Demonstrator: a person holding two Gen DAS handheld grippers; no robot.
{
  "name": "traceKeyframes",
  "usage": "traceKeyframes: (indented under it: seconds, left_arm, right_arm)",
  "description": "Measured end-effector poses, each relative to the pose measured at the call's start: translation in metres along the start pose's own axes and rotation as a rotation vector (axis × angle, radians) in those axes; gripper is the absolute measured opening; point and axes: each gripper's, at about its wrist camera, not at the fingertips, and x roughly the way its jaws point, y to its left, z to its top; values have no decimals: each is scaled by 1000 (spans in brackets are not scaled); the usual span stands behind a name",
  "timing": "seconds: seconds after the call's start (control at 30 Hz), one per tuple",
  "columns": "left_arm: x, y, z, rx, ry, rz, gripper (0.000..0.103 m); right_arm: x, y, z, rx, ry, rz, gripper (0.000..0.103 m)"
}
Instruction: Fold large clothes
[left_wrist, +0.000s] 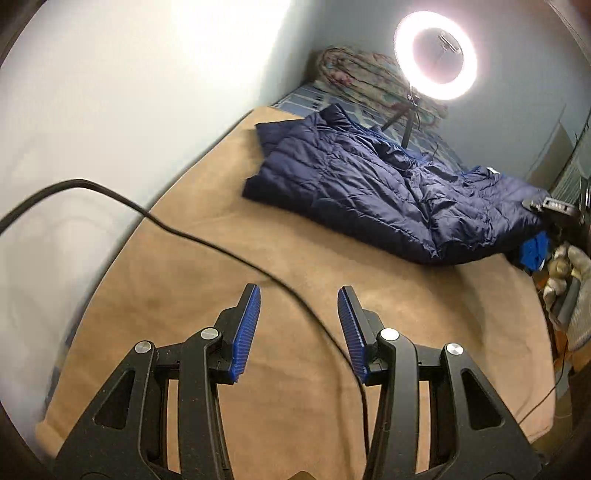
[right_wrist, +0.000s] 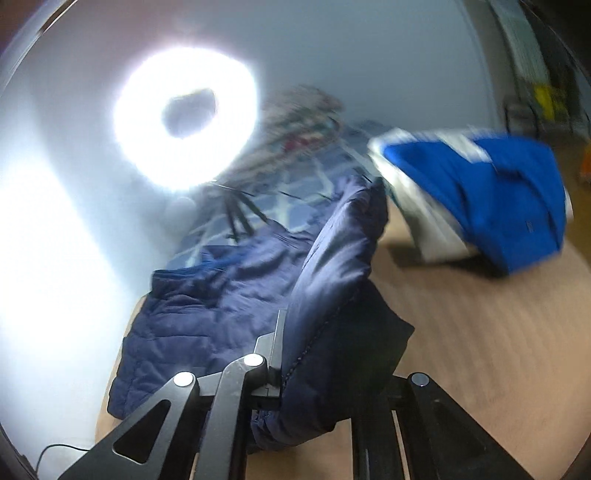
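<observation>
left wrist view: left gripper (left_wrist: 299, 328) is partly open, fingers (left_wrist: 246, 332) empty, hovering over bare tan blanket (left_wrist: 221, 280). a black cable (left_wrist: 207, 240) runs across the blanket and passes between the fingers, not gripped. navy puffer jacket (left_wrist: 369, 184) lies flat further up the bed, up and right of the fingers, well apart. its long axis runs diagonally from upper left, by the wall, down to the right edge. near hem edge faces the left gripper. ring light (left_wrist: 436, 55) on a tripod stands behind it, with a rolled patterned quilt (left_wrist: 362, 74) in the corner.

right wrist view (blurred): right gripper (right_wrist: 314, 369) is clamped on a fold of the jacket (right_wrist: 332, 295), cloth bunched between the fingers and draped over them, that part lifted off the blanket while the rest lies flat to the left. blue and white garment (right_wrist: 498, 199) sits on the blanket to the right, apart from the jacket.

judgement: right hand already has the jacket, so it's the nearer one. left has to travel up and right to reach the free edge. fold looks just begun. risk: left fingers snagging the cable on the way.
</observation>
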Motion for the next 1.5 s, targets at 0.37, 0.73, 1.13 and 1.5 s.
traceKeyframes:
  seconds: [0.37,0.73,1.13,1.5]
  left_arm:
    - [-36,13,-4,-16,-59,-33,46]
    - [-42,44,-9,-75,-61,4,46]
    - [-41,52,-10,-83,-53,39,46]
    - [-35,9,42,24,-121,-24,46]
  right_arm:
    - [8,148,6,-290,-30,96,9]
    - [80,292,-74,-548,151,276,9]
    - [174,341,-141,-573,429,377,25]
    - [101,240,-74,-355,315,599,47]
